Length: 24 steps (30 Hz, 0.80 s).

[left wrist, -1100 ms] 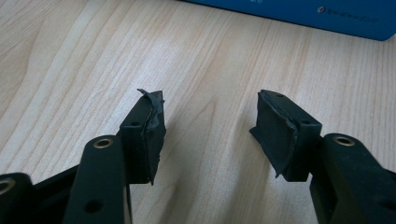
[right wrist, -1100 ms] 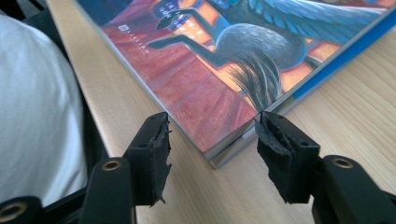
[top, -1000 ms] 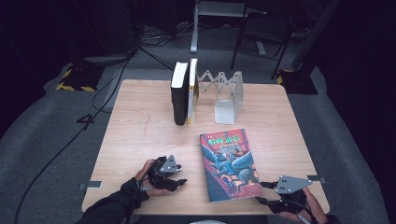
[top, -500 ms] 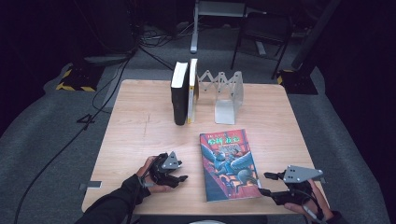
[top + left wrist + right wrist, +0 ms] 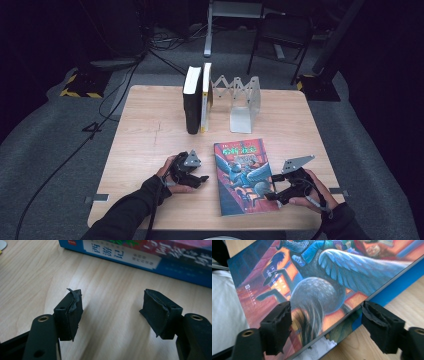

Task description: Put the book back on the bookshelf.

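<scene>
High view, book: colourful paperback (image 5: pixel 245 176) flat on the wooden table (image 5: pixel 150 130), at 6 o'clock from the accordion book rack (image 5: pixel 242 102); position unchanged against the frames a second and half a second back.
High view, rack: two upright books (image 5: pixel 197 100) standing at its 9 o'clock end; slots toward 3 o'clock vacant.
High view, right gripper (image 5: pixel 276 194): moved in toward 9 o'clock since a second ago, from the table's near right corner to the book's near right corner; now touching or just over that corner.
High view, left gripper (image 5: pixel 200 178): resting on the table at 9 o'clock of the book, near but apart; no shift noted across the three frames.
Left gripper view, jaws: wide apart, nothing between; bare wood below, book spine (image 5: pixel 140 258) lying across at 12 o'clock, well short of contact.
Right gripper view, jaws: spread wide, straddling the cover's corner (image 5: pixel 324 307); cover edge appears lifted off the pages beneath, though contact of either pad cannot be confirmed.
Right gripper view, grip: none closed yet.
Judgement: approach to the book largely complete on the right side; pickup likely next, closing on the corner or edge required. Left side idle, available to steady the spine.
</scene>
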Tool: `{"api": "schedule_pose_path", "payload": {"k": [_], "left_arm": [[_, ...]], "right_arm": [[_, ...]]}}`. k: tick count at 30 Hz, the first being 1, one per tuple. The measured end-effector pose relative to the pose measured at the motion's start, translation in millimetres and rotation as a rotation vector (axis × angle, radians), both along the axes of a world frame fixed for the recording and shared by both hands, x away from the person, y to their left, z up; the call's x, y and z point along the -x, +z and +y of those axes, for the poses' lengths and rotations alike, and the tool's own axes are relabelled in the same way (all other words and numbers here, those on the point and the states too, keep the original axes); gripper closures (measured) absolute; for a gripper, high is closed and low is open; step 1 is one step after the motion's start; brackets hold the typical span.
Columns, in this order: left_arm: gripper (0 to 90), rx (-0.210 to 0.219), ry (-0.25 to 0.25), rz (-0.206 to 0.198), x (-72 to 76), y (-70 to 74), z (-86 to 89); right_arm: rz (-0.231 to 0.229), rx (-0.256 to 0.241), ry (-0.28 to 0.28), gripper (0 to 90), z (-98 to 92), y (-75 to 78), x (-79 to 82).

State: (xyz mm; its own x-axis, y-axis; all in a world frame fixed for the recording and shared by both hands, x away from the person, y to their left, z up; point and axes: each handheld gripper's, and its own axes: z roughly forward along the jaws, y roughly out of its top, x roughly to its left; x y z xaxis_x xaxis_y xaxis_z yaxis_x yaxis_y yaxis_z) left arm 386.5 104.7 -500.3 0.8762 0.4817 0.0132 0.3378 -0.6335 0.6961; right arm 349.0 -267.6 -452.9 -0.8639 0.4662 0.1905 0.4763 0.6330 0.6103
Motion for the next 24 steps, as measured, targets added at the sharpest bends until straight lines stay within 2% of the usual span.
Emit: {"api": "schedule_pose_path", "payload": {"k": [1, 4, 7, 11, 16, 17, 18, 20, 24], "left_arm": [[32.9, 0.002, 0.001, -0.003, -1.7, -0.2, -1.7], [32.9, 0.006, 0.006, 0.003, -5.3, -0.6, -4.0], [32.9, 0.02, 0.01, 0.018, -12.8, -1.4, -7.0], [32.9, 0.026, 0.016, 0.019, -16.2, -2.0, -8.8], [33.5, 0.032, 0.023, 0.015, -19.8, -2.6, -11.7], [33.6, 0.032, 0.024, 0.015, -19.9, -2.6, -11.8], [33.6, 0.032, 0.024, 0.015, -19.9, -2.6, -11.8], [33.6, 0.034, 0.025, 0.017, -19.8, -2.6, -12.0], [33.0, 0.031, 0.022, 0.016, -20.7, -2.7, -12.8]], "right_arm": [[0.017, -0.003, 0.003, 20.5, 0.2, -0.8, -3.3], [0.026, 0.021, 0.022, 19.6, 3.6, 0.7, -6.8], [0.033, 0.025, 0.027, 19.4, 4.1, 0.8, -8.8], [0.017, 0.018, 0.017, 19.4, 4.7, 0.2, -7.3], [-0.021, 0.01, 0.007, 20.0, 5.2, 0.3, -2.9], [-0.047, 0.019, 0.009, 20.4, 6.3, 1.7, -0.3], [-0.047, 0.019, 0.009, 20.4, 6.3, 1.7, -0.3], [-0.105, 0.05, 0.011, 22.2, 9.9, 5.6, 5.1], [-0.146, 0.062, 0.006, 26.8, 11.5, 8.1, 8.1]]}}
